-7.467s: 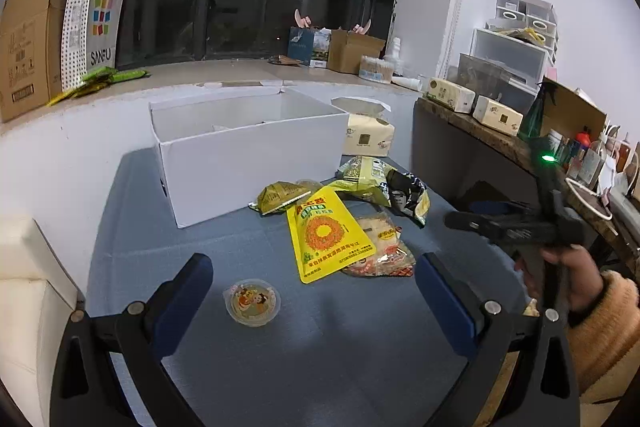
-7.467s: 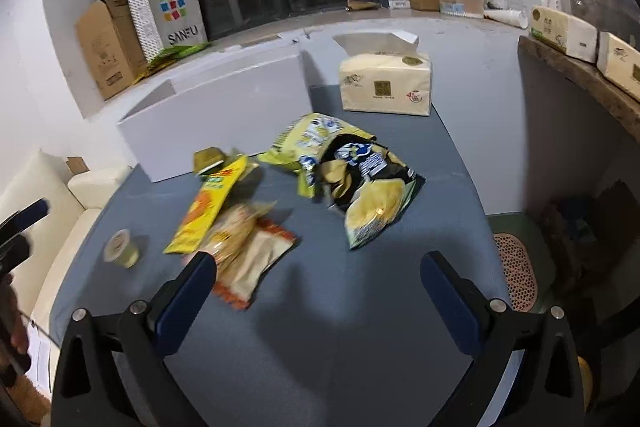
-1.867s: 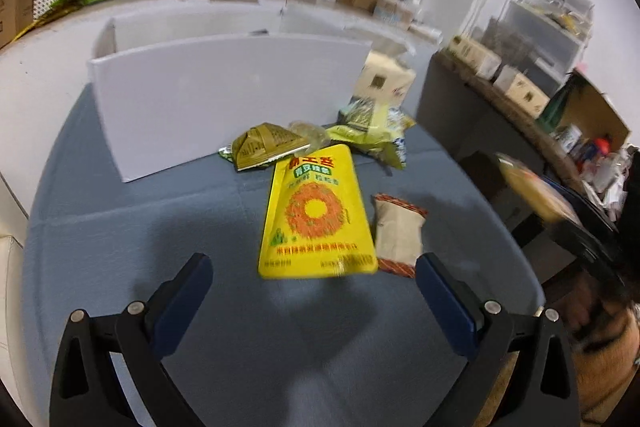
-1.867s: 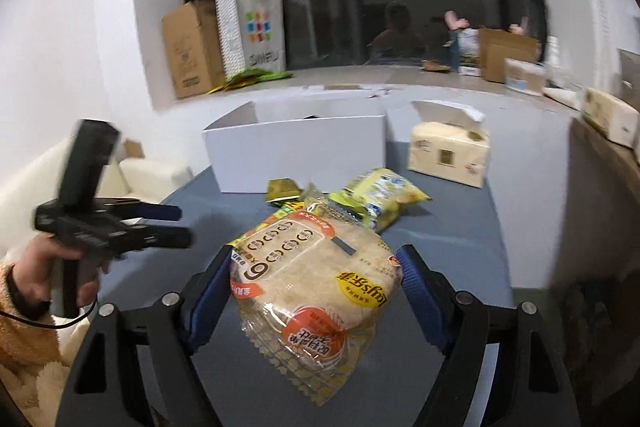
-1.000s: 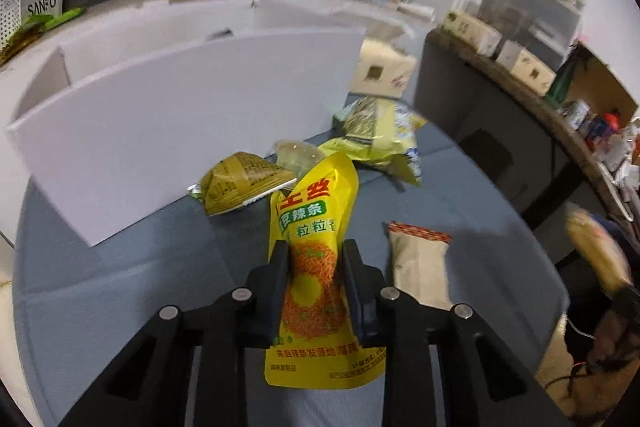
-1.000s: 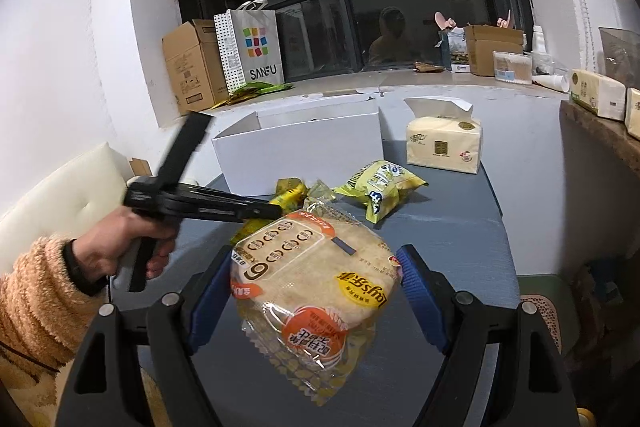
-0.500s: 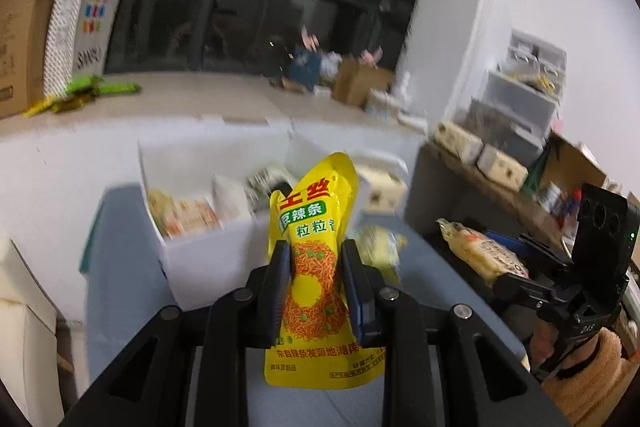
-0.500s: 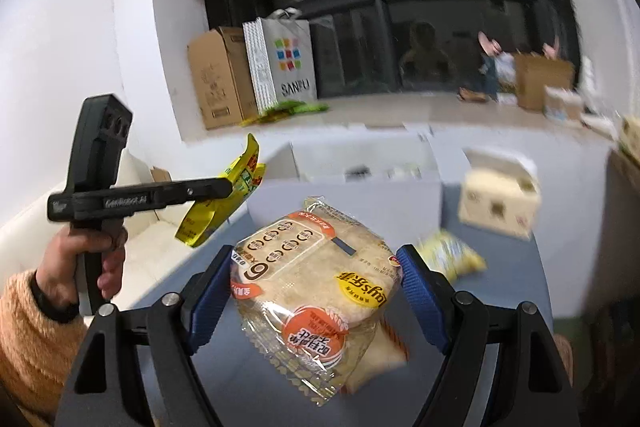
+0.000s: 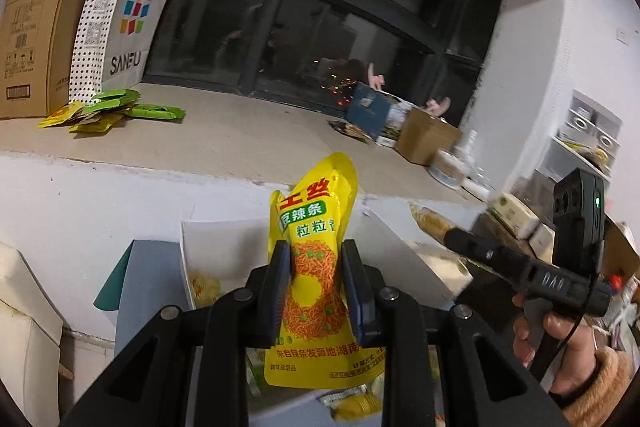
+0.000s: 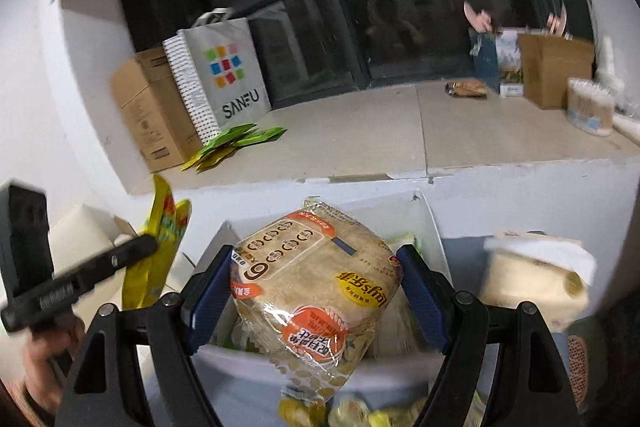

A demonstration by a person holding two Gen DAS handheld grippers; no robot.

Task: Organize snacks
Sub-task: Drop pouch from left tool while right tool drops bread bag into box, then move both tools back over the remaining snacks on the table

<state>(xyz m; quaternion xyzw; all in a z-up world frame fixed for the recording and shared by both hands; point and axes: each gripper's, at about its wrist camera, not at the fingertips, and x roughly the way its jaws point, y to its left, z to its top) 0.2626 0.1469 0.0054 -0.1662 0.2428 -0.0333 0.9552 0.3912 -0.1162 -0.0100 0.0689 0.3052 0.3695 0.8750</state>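
Now both grippers are up over the white box (image 10: 434, 227). Left gripper (image 9: 318, 291) — jaws clamped narrow on the yellow snack pouch (image 9: 316, 267), upright above the box interior. Right gripper (image 10: 316, 303) — jaws wide, having just eased slightly apart, pads against the bread pack (image 10: 316, 279) between them, over the box.

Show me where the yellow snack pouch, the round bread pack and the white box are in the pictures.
yellow snack pouch (image 9: 314, 279), left wrist view, its printed front between the pads.
round bread pack (image 10: 316, 271), right wrist view, middle of its clear wrapper.
white box (image 10: 434, 227), right wrist view, its right wall.
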